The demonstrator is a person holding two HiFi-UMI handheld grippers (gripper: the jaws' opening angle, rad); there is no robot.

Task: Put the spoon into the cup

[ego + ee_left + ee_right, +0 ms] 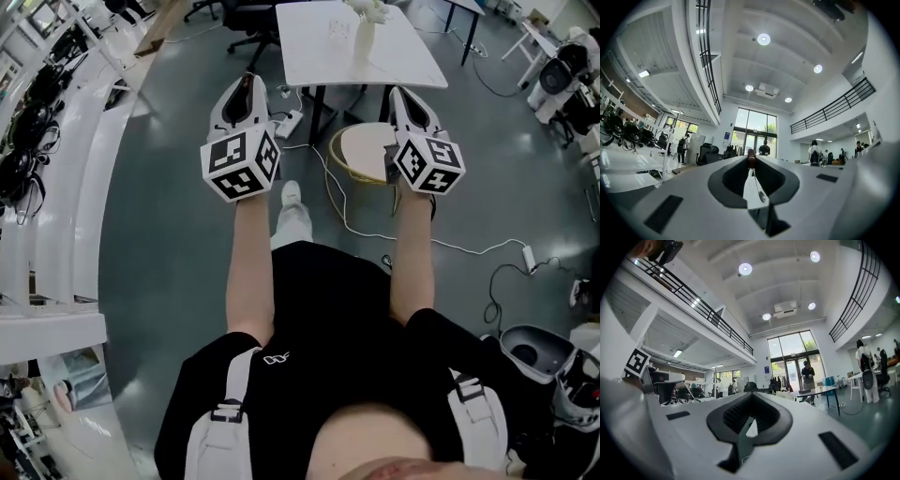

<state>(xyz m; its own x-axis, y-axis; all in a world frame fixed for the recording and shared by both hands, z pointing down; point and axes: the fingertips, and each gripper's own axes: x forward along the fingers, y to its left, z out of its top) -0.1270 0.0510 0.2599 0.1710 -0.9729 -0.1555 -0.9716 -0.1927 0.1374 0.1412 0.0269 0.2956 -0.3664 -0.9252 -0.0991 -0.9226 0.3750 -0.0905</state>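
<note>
In the head view a white table (375, 66) stands ahead of me. On its far part are a clear glass cup (338, 30) and a white vase with flowers (365, 34). I cannot make out the spoon there. My left gripper (246, 86) and right gripper (401, 96) are held out side by side above the floor, short of the table, and each has its jaws together with nothing in them. In the left gripper view the left gripper (751, 158) points at the table top, and a thin spoon (760, 195) shows through the gap below its tips. In the right gripper view the right gripper (751, 394) looks shut.
A round stool (361, 152) stands at the table's near edge between the grippers. White cables and a power strip (289, 122) lie on the grey floor. Office chairs (251, 17) stand behind the table, a curved white bench (56, 187) runs along the left, and white machines (539, 354) are at lower right.
</note>
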